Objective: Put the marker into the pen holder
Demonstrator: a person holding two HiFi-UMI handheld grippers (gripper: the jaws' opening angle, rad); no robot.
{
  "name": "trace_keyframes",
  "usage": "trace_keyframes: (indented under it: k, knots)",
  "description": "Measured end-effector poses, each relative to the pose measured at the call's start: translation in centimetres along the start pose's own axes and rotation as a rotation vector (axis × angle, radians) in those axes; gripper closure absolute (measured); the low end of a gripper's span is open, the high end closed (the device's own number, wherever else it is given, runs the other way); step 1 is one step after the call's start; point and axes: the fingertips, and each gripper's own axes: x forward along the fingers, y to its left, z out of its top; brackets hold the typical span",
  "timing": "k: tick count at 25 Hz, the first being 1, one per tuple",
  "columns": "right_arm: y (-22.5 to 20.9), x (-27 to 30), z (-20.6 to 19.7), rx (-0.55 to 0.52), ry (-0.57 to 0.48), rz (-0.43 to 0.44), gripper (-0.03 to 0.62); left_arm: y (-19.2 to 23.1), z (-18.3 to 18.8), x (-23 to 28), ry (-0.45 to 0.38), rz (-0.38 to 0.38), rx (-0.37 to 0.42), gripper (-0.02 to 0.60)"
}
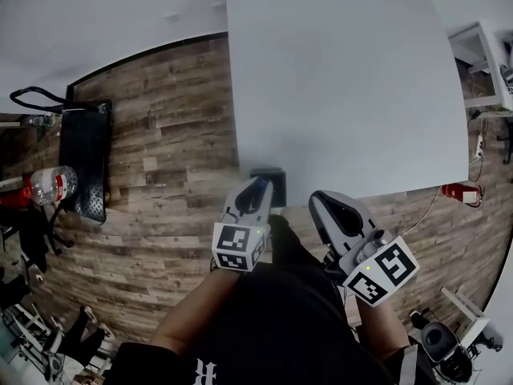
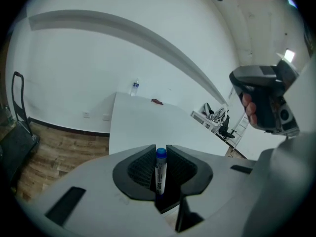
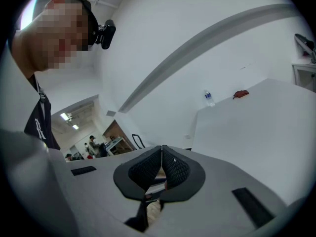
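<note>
A white marker with a blue cap (image 2: pixel 161 172) stands upright between the pads of my left gripper (image 2: pixel 161 153), which is shut on it. In the head view the left gripper (image 1: pixel 261 186) hovers at the near edge of the white table (image 1: pixel 337 95), right beside a dark square box (image 1: pixel 270 180) that looks like the pen holder. The marker itself is hidden in that view. My right gripper (image 1: pixel 320 200) is held just off the table's edge to the right. Its pads (image 3: pixel 148 168) meet with nothing between them, so the right gripper (image 3: pixel 161 150) is shut.
At the table's far end lie a small red object (image 3: pixel 240 94) and a water bottle (image 3: pixel 209 98). A black cart (image 1: pixel 84 159) and another bottle (image 1: pixel 52 184) sit on the wood floor at left. Shelving (image 1: pixel 481 62) and cables crowd the right side.
</note>
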Motion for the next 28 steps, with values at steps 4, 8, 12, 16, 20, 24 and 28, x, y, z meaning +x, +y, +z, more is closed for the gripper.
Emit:
trace_keyframes:
  k: [4, 8, 12, 16, 20, 24, 28]
  knots:
    - [-0.4, 0.2, -0.3, 0.004, 0.013, 0.003, 0.577, 0.0, -1.2, 0.4, 0.027, 0.009, -0.005, 0.515]
    - [-0.6, 0.2, -0.3, 0.004, 0.017, 0.007, 0.577, -0.2, -1.6, 0.7, 0.039, 0.014, 0.015, 0.514]
    - [-0.4, 0.4, -0.3, 0.006, 0.015, 0.016, 0.577, 0.5, -1.3, 0.6, 0.033, 0.030, 0.017, 0.501]
    - [0.1, 0.6, -0.2, 0.000, 0.005, 0.032, 0.577, 0.9, -0.3, -0.1, 0.008, 0.040, 0.024, 0.495]
    - [1.0, 1.2, 0.0, -0.020, -0.005, 0.046, 0.577, 1.4, 1.6, -1.1, -0.037, 0.044, 0.043, 0.495]
    - [2.0, 1.8, 0.3, -0.049, -0.020, 0.057, 0.577, 1.4, 3.5, -2.4, -0.072, 0.036, 0.066, 0.495]
    - [3.2, 2.0, 0.3, -0.089, -0.037, 0.055, 0.577, 0.7, 6.2, -4.3, -0.126, 0.011, 0.098, 0.510]
